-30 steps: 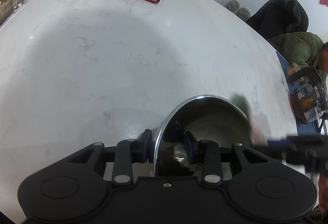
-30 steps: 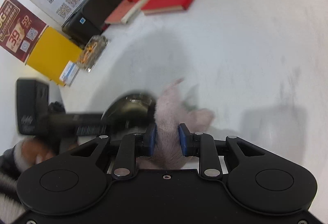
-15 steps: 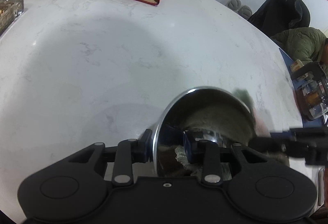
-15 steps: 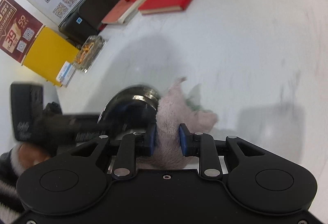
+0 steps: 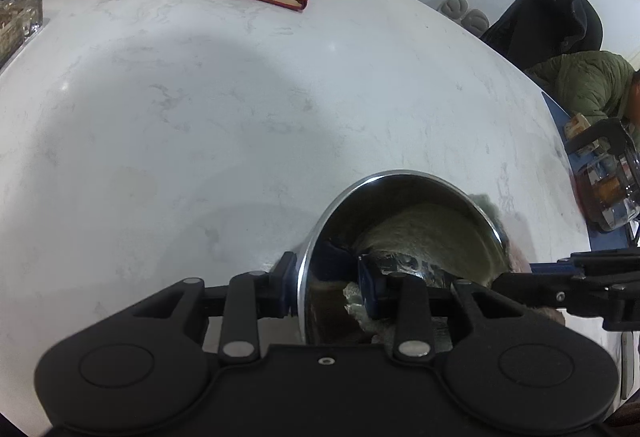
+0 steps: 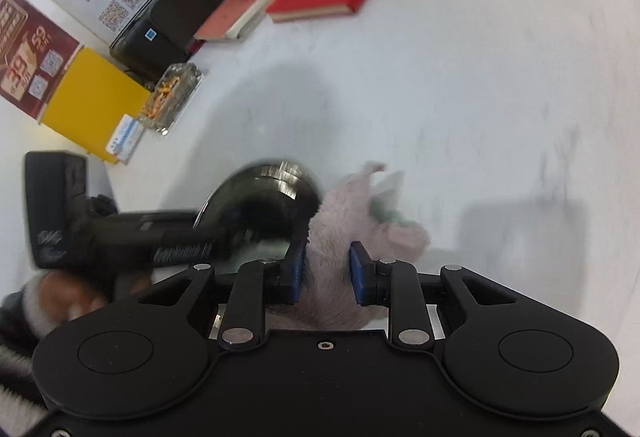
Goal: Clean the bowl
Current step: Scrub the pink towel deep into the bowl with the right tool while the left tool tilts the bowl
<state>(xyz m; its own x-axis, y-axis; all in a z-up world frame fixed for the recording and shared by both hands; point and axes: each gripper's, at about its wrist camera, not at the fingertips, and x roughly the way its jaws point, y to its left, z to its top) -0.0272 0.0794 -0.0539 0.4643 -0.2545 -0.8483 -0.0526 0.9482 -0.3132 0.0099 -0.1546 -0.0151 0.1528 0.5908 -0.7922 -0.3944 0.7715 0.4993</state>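
The left gripper clamps the steel bowl wall at six o'clock on the table; the right gripper pinches the cloth. Hard wiping could twist the tilted bowl loose.

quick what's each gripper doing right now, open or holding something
Left gripper: closed on the rim of the metal bowl.
Right gripper: closed on the pink cloth.

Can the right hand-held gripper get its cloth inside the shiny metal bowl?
Probably yes: the right hand-held gripper holds the pink fluffy cloth right beside the shiny metal bowl, whose open mouth looks unblocked.
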